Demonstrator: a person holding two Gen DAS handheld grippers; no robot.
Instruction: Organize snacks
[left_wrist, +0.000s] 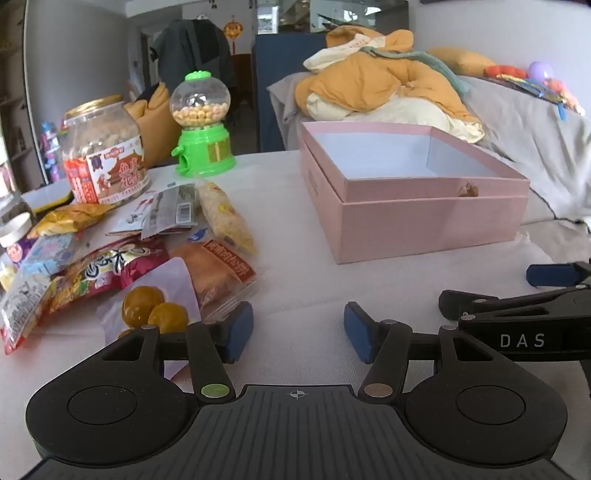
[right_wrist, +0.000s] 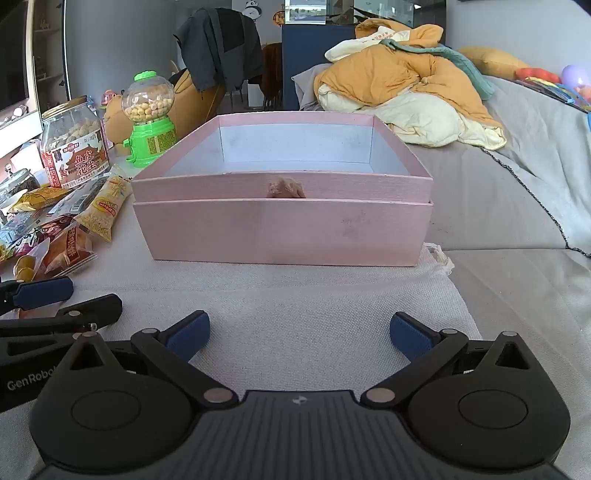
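Left hand-held gripper (left_wrist: 298, 332) sits low over the cloth-covered counter (left_wrist: 306, 291), jaws spread wide, nothing between them. Snack pile (left_wrist: 122, 258) lies just left of it: yellow plums pack (left_wrist: 155, 310) touching the left finger, bread pack (left_wrist: 218, 269) beside it, yellow puffed-rice stick (left_wrist: 225, 218), red bag (left_wrist: 110, 273). Peanut jar (left_wrist: 103, 151) and green candy dispenser (left_wrist: 203, 125) stand upright behind the pile. Pink box (left_wrist: 413, 195) is open and empty to the right, apart from the snacks. Right hand-held gripper's tip shows at the right edge.

Right view: right hand-held gripper (right_wrist: 300, 336) is wide open, holding nothing, facing the pink box (right_wrist: 284, 229) straight ahead. Snacks (right_wrist: 66, 229) lie left of the box. Blanket heap (right_wrist: 406, 96) behind.
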